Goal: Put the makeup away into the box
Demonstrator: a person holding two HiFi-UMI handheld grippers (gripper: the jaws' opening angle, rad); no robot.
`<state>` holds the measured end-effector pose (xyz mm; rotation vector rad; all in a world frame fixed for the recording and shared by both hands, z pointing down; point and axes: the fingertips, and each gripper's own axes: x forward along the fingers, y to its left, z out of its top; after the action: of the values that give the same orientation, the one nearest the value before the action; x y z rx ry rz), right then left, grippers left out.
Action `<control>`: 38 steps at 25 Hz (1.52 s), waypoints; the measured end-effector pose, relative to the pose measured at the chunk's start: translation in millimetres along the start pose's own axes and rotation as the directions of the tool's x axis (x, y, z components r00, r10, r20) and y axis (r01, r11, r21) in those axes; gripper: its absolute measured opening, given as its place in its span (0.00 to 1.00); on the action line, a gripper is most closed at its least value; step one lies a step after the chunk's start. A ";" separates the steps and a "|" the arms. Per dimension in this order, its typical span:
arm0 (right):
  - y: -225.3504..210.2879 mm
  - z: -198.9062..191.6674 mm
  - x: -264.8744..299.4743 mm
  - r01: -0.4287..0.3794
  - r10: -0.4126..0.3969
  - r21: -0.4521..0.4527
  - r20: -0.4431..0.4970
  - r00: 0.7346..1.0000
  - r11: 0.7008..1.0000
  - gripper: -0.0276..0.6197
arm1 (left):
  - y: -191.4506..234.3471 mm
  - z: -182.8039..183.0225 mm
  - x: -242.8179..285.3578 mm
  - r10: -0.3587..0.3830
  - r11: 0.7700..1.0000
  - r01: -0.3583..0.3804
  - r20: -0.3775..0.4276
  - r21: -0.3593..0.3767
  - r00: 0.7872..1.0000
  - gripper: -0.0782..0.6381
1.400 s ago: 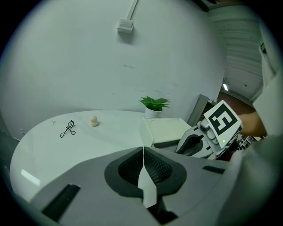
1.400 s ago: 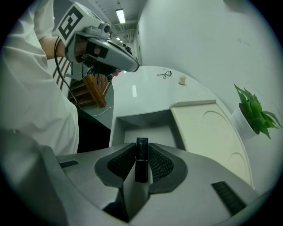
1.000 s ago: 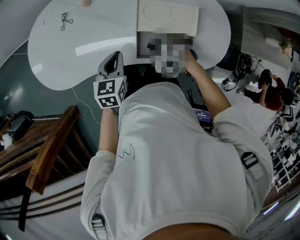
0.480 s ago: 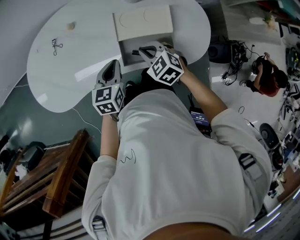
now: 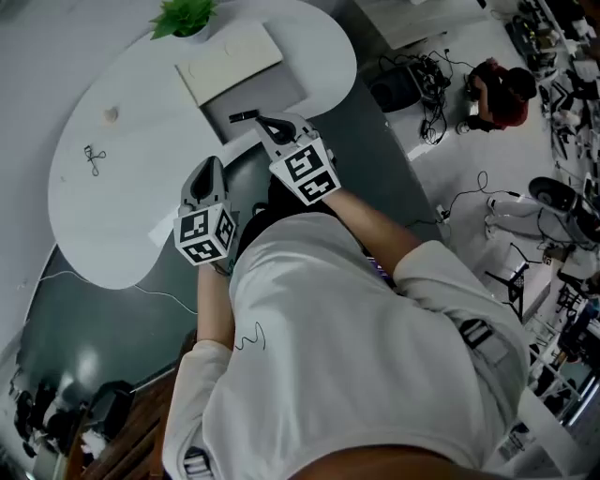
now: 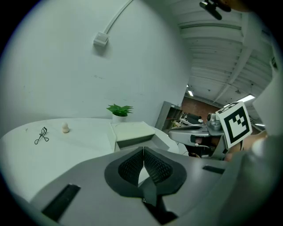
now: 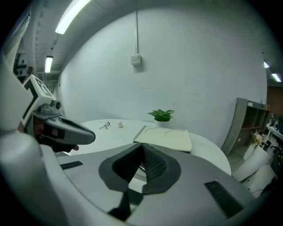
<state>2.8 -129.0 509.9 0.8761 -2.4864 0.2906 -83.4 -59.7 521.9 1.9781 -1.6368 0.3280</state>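
White and kidney-shaped, the table [image 5: 122,220] is standing against a pale wall, seen from above over the shoulders of a person in a light shirt. A cream box [image 5: 230,61] is sitting at the table's far side, just beside a small green potted plant [image 5: 187,17]. The makeup is lying out on the bare tabletop, well apart from the box on its left: a black eyelash curler [image 5: 91,157] and, nearer the wall, a small beige rounded piece [image 5: 112,113] too small to identify. The left gripper [image 5: 210,163] is hovering over the near edge of the table with its jaws pressed together and nothing between them. The right gripper [image 5: 240,117] is hanging just in front of the box, pointing toward the left, its jaws likewise clenched on nothing. Across the dark floor, well apart from the table, another person [image 5: 497,80] is crouching among cables.
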 end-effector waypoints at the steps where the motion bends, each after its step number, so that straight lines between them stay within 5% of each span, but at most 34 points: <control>1: 3.1 -4.0 -9.1 0.033 -0.034 0.018 0.013 0.999 0.999 0.04 | -4.8 -6.7 -5.4 -0.024 1.000 0.024 -0.003 0.013 1.000 0.14; 4: 11.0 -10.0 -36.1 0.125 -0.129 0.072 0.049 0.991 0.990 0.04 | -18.8 -22.5 -18.9 -0.092 0.995 0.093 -0.011 0.042 0.996 0.14; 7: 26.9 -11.0 -71.8 0.136 -0.142 0.088 0.068 0.988 0.987 0.04 | -39.6 -29.0 -40.2 -0.122 0.991 0.122 0.001 0.052 0.992 0.14; 13: 13.0 1.7 -120.7 0.177 -0.186 0.089 0.097 0.978 0.980 0.04 | -75.3 10.1 -47.6 -0.136 0.989 0.129 0.097 0.077 0.986 0.14; 19: -10.0 53.6 -156.1 0.179 -0.183 0.039 0.226 0.957 0.983 0.04 | -107.6 73.8 -67.1 -0.099 0.993 0.078 0.250 0.092 0.963 0.14; 27: -27.0 140.0 -204.5 0.164 -0.136 -0.031 0.421 0.897 0.986 0.04 | -130.6 156.0 -106.5 -0.026 0.986 -0.051 0.442 0.160 0.897 0.14; 32: -31.4 156.5 -219.3 0.175 -0.126 -0.062 0.469 0.874 0.983 0.04 | -140.0 175.9 -120.4 0.000 0.977 -0.106 0.498 0.185 0.867 0.14; 38: -35.9 155.3 -221.4 0.175 -0.123 -0.065 0.475 0.871 0.982 0.04 | -150.2 179.2 -123.9 -0.004 0.974 -0.112 0.511 0.195 0.860 0.14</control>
<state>117.6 -93.2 265.0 1.2033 -2.8135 -0.1276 5.0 -39.1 273.3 2.3278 -2.0574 -0.0083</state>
